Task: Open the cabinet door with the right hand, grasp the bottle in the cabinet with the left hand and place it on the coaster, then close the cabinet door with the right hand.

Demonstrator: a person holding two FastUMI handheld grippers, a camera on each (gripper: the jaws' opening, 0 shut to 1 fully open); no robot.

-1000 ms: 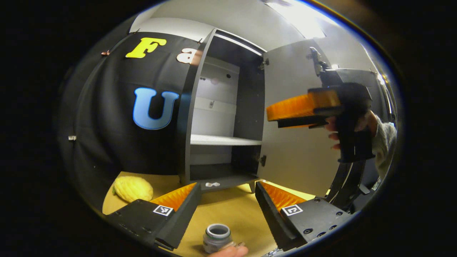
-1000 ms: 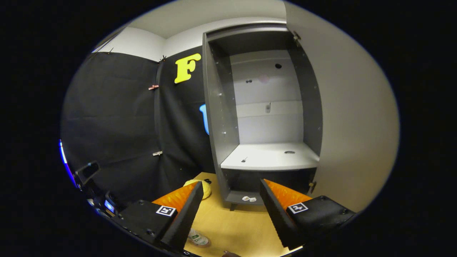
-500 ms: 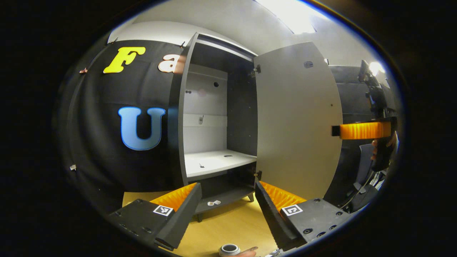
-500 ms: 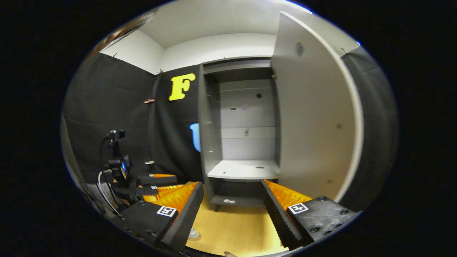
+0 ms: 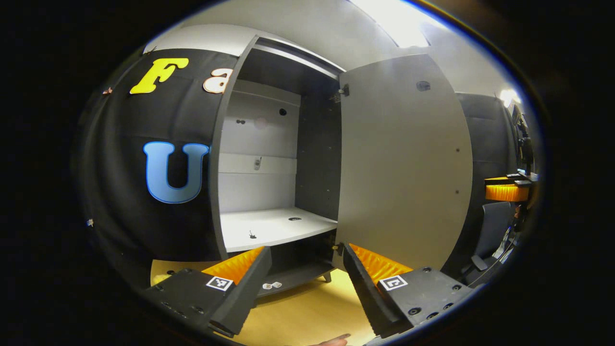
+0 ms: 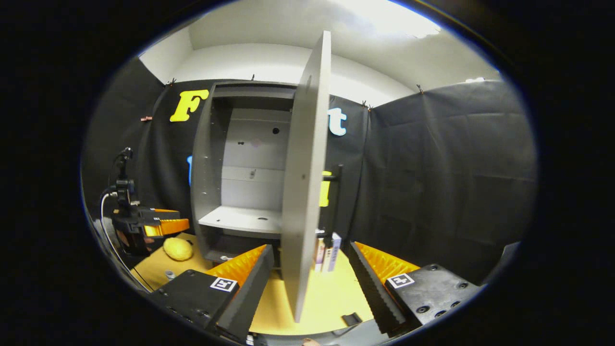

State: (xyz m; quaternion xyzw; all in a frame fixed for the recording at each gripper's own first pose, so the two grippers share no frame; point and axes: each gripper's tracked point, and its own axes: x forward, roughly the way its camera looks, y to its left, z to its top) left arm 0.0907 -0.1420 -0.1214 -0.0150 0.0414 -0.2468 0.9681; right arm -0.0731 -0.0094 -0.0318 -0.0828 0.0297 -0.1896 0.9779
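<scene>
The grey cabinet stands open, its door swung out to the right. My left gripper is open, low in front of the cabinet's bottom compartment, with nothing between its fingers. In the right gripper view the door is seen edge-on, its black handle on the far side. My right gripper is open and lined up with that edge, neither finger touching it. A small object that looks like the bottle stands on the table near the left gripper.
A yellow lemon lies on the wooden table left of the cabinet. Books stand behind the door. A small black item lies at the table's near edge. A fingertip shows at the bottom.
My left gripper has lifted, and the bottle and lemon have slid out of its view. My right gripper has swung right, from facing the cabinet's inside to facing the door's edge.
</scene>
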